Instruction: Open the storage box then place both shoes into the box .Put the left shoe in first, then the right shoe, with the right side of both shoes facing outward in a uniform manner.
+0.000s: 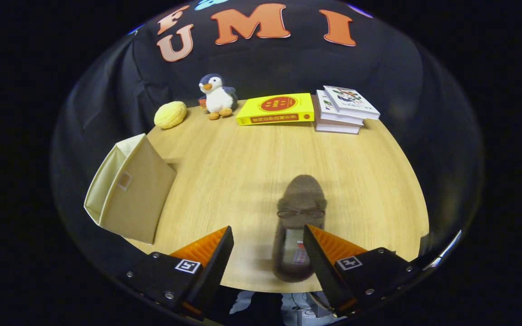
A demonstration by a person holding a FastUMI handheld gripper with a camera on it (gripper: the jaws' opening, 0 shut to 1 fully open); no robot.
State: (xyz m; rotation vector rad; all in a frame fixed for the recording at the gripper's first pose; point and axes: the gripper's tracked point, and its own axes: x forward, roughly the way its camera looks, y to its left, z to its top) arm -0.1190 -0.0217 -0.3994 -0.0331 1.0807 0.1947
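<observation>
Hovering above the near edge of the wooden table [243,172], the gripper [268,240] had its fingers spread wide apart, clamped on nothing. A dark fuzzy shoe [298,226] lay on the table between them, nearer the right finger, its heel toward the camera and its toe pointing away; the picture was somewhat blurred there. Off to the left of the left finger stood the beige fabric storage box [132,190]. At the far edge sat a yellow bun-shaped toy [170,114], a plush penguin [217,96], a yellow book [276,108] and a stack of books [343,110].
</observation>
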